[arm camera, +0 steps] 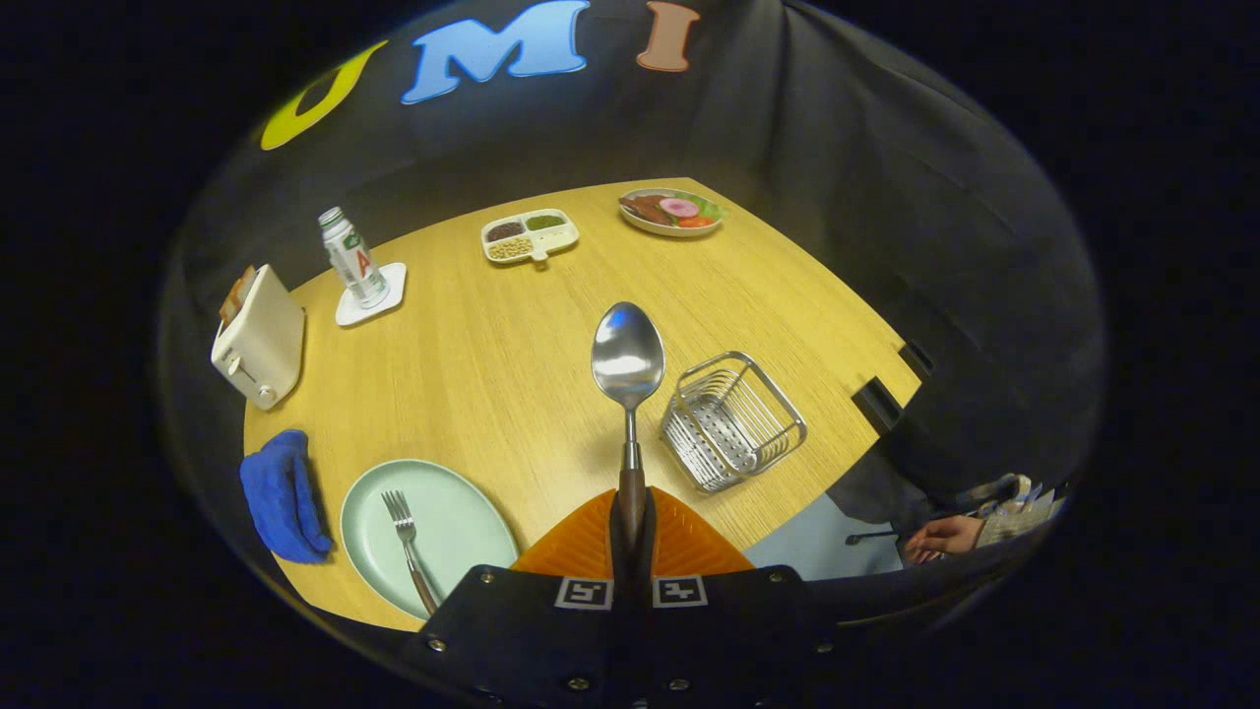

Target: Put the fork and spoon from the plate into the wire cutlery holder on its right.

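The tongs (631,517) pinch the spoon (628,366) by its handle (bowl end pointing away), held up so it can go into the wire cutlery holder (731,421) just right.

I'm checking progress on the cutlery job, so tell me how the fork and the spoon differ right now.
The spoon is clamped by its handle between the fingers of the gripper, held up above the table; the fork lies flat on the plate. The spoon points straight ahead with its bowl beside the wire holder; the fork sits well apart from the holder. Both have shiny metal heads and dark handles, and neither is in the holder yet.
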Action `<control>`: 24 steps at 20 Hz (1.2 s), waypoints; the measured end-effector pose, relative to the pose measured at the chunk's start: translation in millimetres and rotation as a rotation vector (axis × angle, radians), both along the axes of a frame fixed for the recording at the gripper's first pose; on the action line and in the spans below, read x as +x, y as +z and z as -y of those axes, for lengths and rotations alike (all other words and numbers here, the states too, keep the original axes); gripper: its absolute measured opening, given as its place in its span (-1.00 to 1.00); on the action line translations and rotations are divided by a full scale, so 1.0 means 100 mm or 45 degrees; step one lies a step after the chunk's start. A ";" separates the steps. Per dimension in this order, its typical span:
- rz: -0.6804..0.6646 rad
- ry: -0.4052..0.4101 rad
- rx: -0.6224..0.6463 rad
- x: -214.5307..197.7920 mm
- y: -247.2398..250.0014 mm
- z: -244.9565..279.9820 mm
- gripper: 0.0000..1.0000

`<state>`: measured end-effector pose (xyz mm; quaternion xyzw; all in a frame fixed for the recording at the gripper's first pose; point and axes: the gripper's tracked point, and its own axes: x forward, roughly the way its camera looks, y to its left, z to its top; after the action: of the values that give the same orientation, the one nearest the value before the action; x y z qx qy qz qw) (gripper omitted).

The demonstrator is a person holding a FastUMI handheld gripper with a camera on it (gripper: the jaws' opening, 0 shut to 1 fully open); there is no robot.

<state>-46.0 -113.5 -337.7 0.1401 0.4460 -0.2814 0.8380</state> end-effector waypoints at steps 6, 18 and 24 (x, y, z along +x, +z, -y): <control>-0.121 -0.155 0.120 -0.27 -0.14 0.29 -0.99; -0.247 -0.126 0.326 -0.29 -0.21 0.38 -0.90; -0.212 -0.070 0.215 -0.15 -0.02 0.58 -0.78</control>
<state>-61.3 -171.1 -340.0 0.1983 0.5323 -0.2764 0.7752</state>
